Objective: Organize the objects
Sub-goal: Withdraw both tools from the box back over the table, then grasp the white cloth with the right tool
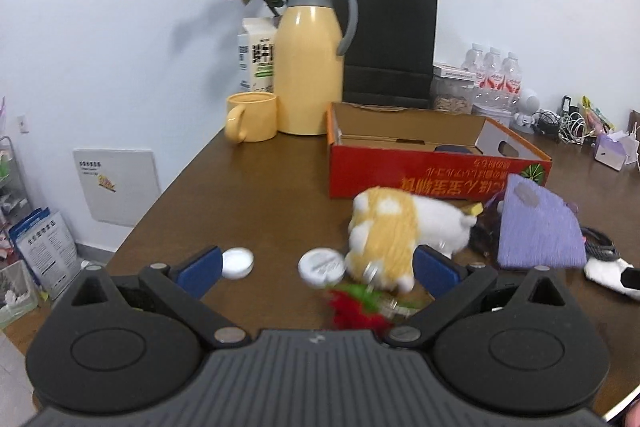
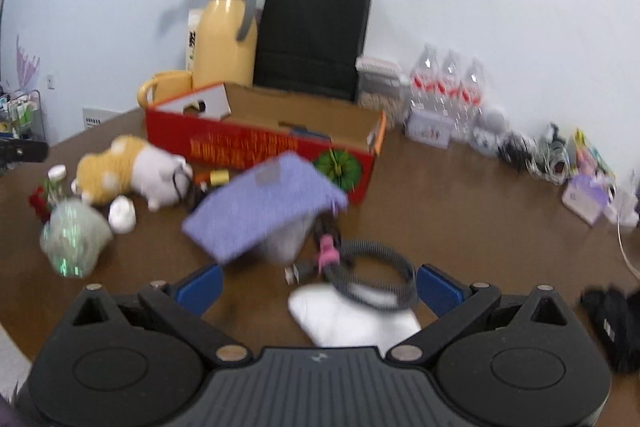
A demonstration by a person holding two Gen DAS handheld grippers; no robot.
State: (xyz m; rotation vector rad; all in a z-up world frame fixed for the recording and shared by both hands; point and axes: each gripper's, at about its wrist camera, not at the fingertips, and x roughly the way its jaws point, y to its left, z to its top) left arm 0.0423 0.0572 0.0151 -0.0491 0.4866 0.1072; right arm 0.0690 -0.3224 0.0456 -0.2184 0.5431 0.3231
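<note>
In the left wrist view we see our left gripper [image 1: 318,267] spread wide, empty, above the brown table [image 1: 256,187]; the plush toy [image 1: 400,231] lies centre-right before the red box [image 1: 420,167], pale wall behind. In the right wrist view our right gripper [image 2: 318,285] gapes empty over a coiled cable [image 2: 376,267], the purple pouch [image 2: 264,203] at centre.

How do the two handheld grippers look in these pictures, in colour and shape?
The left gripper and the right gripper look alike: a grey ribbed body in the middle, two rounded black housings with circular recesses, black angled linkage arms with silver pivot pins, and blue pads on the fingertips. A small white mark sits on each ribbed body. No cables or sleeves show.
</note>
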